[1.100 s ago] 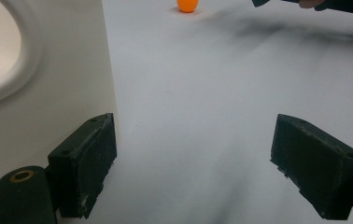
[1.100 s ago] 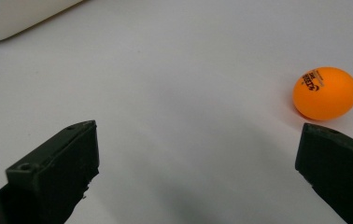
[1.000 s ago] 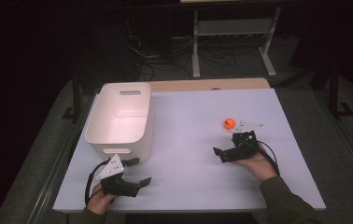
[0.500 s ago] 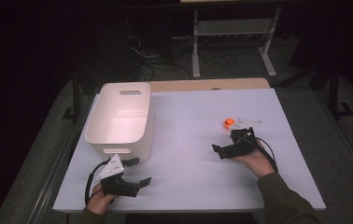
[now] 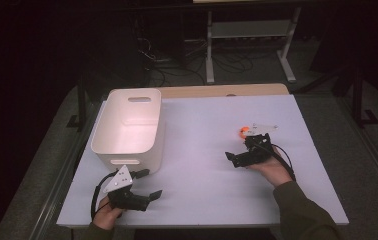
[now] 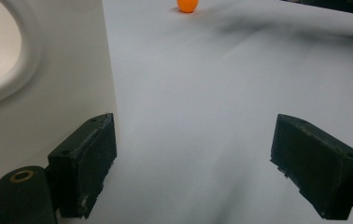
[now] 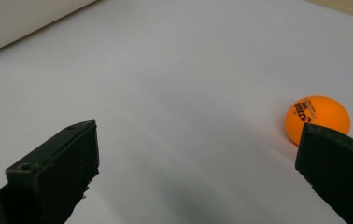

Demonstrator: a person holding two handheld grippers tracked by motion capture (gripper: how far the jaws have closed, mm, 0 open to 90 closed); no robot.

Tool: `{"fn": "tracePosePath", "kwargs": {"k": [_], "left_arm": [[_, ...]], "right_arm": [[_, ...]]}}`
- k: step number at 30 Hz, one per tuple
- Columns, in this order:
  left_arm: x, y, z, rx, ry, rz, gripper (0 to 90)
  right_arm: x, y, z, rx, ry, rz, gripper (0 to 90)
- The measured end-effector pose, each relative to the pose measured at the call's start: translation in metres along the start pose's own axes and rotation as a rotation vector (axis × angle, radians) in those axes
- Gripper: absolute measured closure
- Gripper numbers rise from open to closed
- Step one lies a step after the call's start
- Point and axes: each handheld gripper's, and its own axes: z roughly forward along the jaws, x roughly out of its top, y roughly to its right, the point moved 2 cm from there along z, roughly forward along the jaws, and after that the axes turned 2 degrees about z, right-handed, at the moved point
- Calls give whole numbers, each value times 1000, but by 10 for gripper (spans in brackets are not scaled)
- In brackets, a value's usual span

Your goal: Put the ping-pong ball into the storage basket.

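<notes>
A small orange ball (image 5: 242, 132) lies on the white table (image 5: 202, 165), right of centre. My right gripper (image 5: 243, 148) is just on the near side of it, open and empty. In the right gripper view the ball (image 7: 317, 119) sits just beyond the right jaw's tip, outside the gap of the right gripper (image 7: 198, 172). My left gripper (image 5: 149, 184) rests near the table's front left, open and empty, beside the white bin (image 5: 132, 125). In the left gripper view the left gripper (image 6: 193, 172) has the bin wall (image 6: 48, 70) against its left jaw, and the ball (image 6: 187, 4) lies far ahead.
The bin has handle slots and nothing visible inside. A wooden strip (image 5: 222, 91) runs along the table's far edge. A metal stand (image 5: 249, 45) and cables are on the dark floor beyond. The bin's curved wall (image 7: 20, 18) is at the upper left of the right gripper view.
My right gripper has shifted slightly left and forward, closer to the ball. The ball, the bin and my left gripper have stayed where they were.
</notes>
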Motion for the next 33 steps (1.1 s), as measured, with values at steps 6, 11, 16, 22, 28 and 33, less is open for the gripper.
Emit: {"fn": "tracePosePath", "kwargs": {"k": [6,11,16,22,28,33], "left_arm": [[0,0,0,0,0,0,141],[0,0,0,1,1,0,141],[0,0,0,1,3,-1,141],[0,0,0,2,4,-1,141],[0,0,0,1,4,-1,141],[0,0,0,0,3,-1,141]], "right_arm": [[4,2,2,-1,2,-2,0],[5,3,4,-3,-4,0,0],[9,4,7,-5,-4,-7,0],[15,6,10,-8,-2,-9,0],[18,7,13,-8,-3,-13,0],[20,8,15,-8,-5,-11,0]]}}
